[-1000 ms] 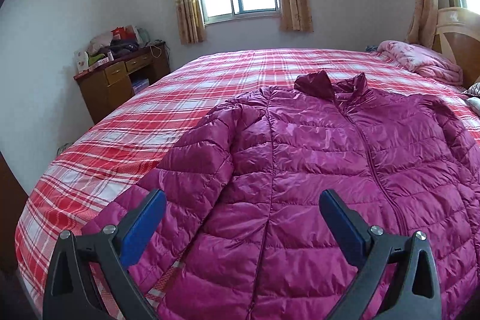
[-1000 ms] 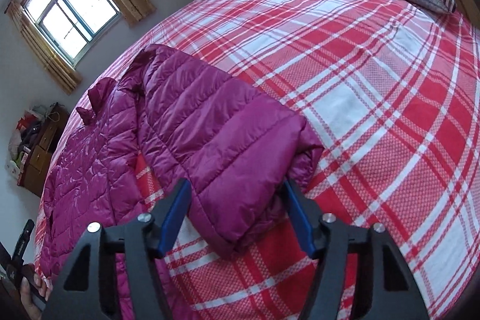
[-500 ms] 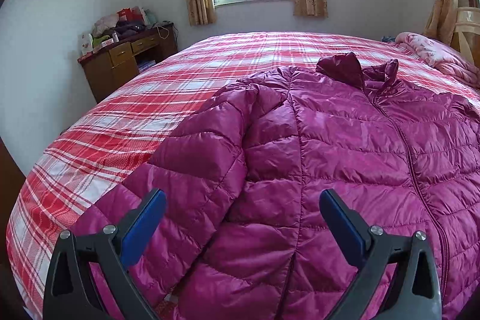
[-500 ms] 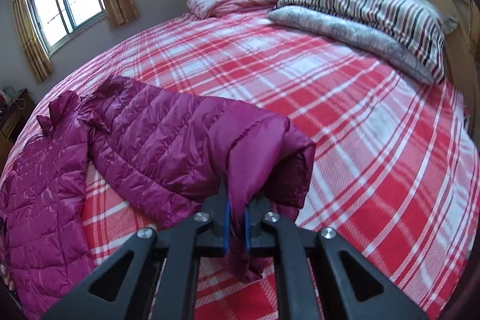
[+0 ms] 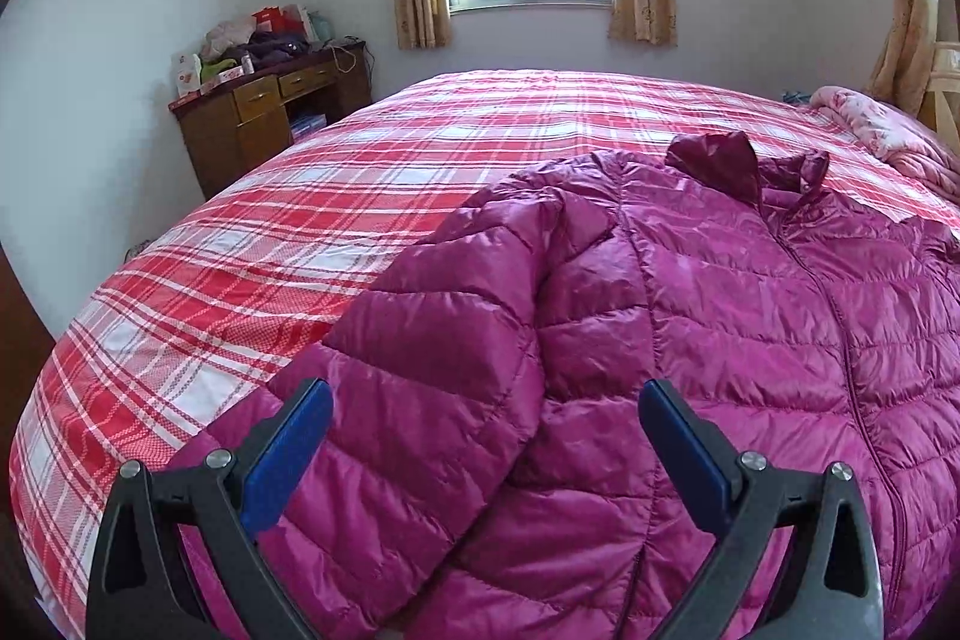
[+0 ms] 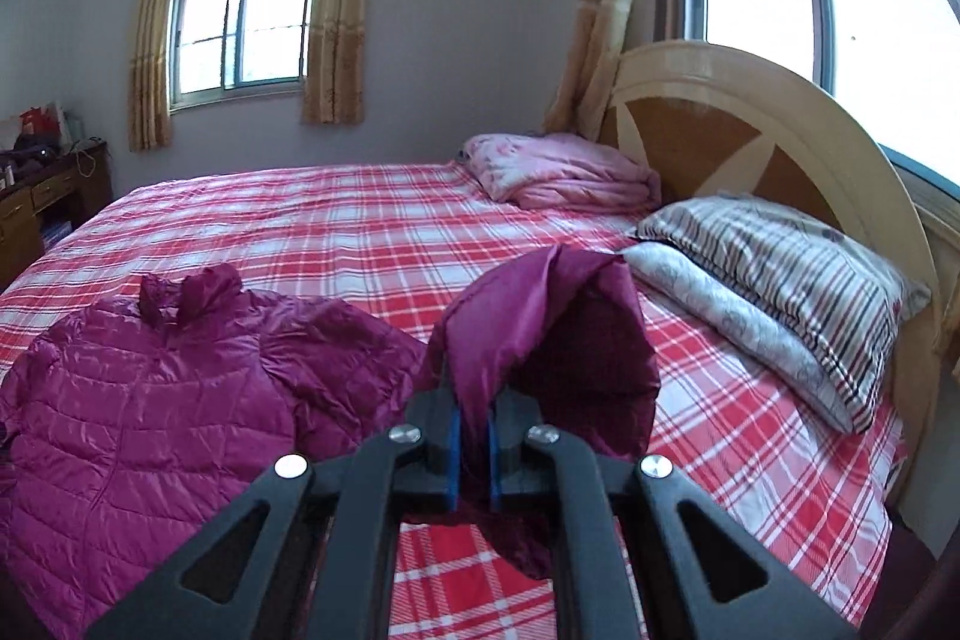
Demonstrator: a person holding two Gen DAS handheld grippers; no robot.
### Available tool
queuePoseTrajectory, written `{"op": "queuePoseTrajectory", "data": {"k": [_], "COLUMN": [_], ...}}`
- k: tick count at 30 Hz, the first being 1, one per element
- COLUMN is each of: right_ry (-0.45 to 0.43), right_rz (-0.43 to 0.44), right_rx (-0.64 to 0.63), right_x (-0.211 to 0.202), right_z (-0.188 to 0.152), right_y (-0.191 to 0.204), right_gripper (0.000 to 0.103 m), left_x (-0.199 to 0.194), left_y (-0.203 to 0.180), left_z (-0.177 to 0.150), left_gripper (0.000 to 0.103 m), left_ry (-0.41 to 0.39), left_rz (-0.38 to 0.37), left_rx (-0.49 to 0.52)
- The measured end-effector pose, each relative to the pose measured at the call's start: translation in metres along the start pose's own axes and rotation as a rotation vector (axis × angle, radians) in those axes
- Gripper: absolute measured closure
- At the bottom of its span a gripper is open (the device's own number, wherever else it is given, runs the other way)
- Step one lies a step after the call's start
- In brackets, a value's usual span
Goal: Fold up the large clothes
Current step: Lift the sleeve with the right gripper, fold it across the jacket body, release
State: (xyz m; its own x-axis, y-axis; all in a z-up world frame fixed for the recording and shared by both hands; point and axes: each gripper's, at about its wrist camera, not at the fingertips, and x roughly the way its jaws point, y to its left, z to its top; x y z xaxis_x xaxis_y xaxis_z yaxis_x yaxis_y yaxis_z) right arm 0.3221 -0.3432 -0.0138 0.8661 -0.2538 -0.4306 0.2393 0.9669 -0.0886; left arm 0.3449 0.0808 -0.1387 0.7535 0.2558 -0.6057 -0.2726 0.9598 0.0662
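Observation:
A magenta quilted down jacket (image 5: pixel 720 316) lies front up on a red plaid bed (image 5: pixel 336 196), collar toward the window. My left gripper (image 5: pixel 486 451) is open, its blue pads either side of the jacket's near sleeve (image 5: pixel 432 370), just above it. In the right wrist view the jacket body (image 6: pixel 150 400) lies at the left. My right gripper (image 6: pixel 473 451) is shut on the cuff of the other sleeve (image 6: pixel 552 334) and holds it lifted above the bed, its opening facing the camera.
A wooden desk (image 5: pixel 270 112) with clutter stands against the wall left of the bed. A folded pink quilt (image 6: pixel 558 172) and two pillows (image 6: pixel 780 292) lie by the curved headboard (image 6: pixel 750 130). Bare plaid bedspread (image 6: pixel 360 232) stretches behind the jacket.
My right gripper closed on the sleeve cuff and lifted it off the bed, tilting up toward the headboard. My left gripper shifted left and closer over the other sleeve, still open.

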Motion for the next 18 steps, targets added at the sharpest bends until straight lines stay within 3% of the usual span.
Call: {"op": "queuePoseTrajectory", "data": {"k": [18], "right_ry": [-0.174], "right_rz": [0.156], "right_rx": [-0.283], "right_x": [-0.032], "right_z": [0.048], "right_y": [0.141], "right_gripper": [0.095], "left_x": [0.017], "left_y": [0.016], "left_z": [-0.02], "left_gripper": [0.001], "left_ry": [0.058], "left_rz": [-0.057], "left_rx": [-0.075]}}
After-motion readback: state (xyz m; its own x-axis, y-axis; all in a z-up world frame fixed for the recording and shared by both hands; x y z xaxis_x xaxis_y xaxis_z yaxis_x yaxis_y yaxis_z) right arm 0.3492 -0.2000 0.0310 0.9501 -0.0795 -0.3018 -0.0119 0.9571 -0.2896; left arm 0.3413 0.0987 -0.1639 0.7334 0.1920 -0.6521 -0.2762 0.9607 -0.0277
